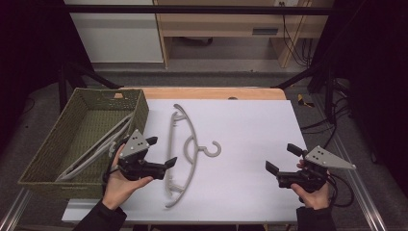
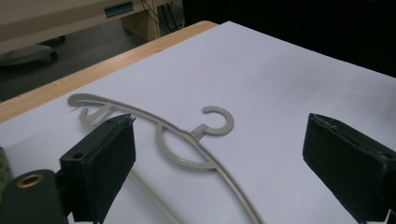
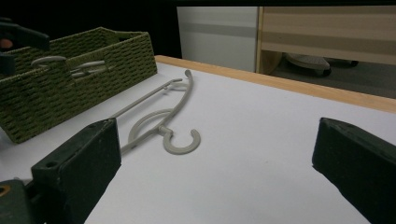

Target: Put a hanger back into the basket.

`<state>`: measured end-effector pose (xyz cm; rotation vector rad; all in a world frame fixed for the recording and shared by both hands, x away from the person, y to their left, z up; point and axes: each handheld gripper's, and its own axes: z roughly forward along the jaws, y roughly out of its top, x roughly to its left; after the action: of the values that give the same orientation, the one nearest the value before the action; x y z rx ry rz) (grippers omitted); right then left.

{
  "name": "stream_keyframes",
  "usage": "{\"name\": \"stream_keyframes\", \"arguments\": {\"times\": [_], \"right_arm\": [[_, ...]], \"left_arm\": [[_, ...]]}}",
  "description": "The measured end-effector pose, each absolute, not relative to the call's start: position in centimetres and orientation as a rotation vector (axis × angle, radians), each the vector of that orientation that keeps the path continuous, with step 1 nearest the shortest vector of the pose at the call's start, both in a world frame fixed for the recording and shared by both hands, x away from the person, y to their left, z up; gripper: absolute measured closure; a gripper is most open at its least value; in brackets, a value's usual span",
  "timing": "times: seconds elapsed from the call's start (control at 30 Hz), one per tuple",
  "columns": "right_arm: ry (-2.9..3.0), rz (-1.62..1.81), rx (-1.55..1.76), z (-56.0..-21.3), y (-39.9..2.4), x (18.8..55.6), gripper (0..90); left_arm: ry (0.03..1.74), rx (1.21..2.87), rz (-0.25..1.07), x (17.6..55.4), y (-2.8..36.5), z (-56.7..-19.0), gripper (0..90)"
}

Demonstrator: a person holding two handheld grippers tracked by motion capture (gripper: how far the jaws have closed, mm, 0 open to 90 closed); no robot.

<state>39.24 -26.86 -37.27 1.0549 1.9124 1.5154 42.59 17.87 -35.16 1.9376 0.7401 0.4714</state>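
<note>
Lying flat on the white counter (image 1: 250, 139), the grey hanger (image 1: 185, 149) runs lengthwise away from the person, hook toward the right. The left claw (image 1: 161, 151) gapes open just beside its near end (clearly the nearer hand); the right claw (image 1: 284, 159) waits open, well apart. The woven basket (image 1: 43, 154) holds another hanger (image 1: 96, 147).
</note>
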Motion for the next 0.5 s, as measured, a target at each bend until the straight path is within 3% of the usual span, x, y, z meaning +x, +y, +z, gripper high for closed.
{"name": "stream_keyframes", "arguments": {"times": [0.5], "right_arm": [[1.911, 1.520, 1.056, -37.3, -26.8, 39.1, 1.5]], "left_arm": [[0.771, 2.044, 0.431, 43.8, 14.7, -39.5, 10.6]]}}
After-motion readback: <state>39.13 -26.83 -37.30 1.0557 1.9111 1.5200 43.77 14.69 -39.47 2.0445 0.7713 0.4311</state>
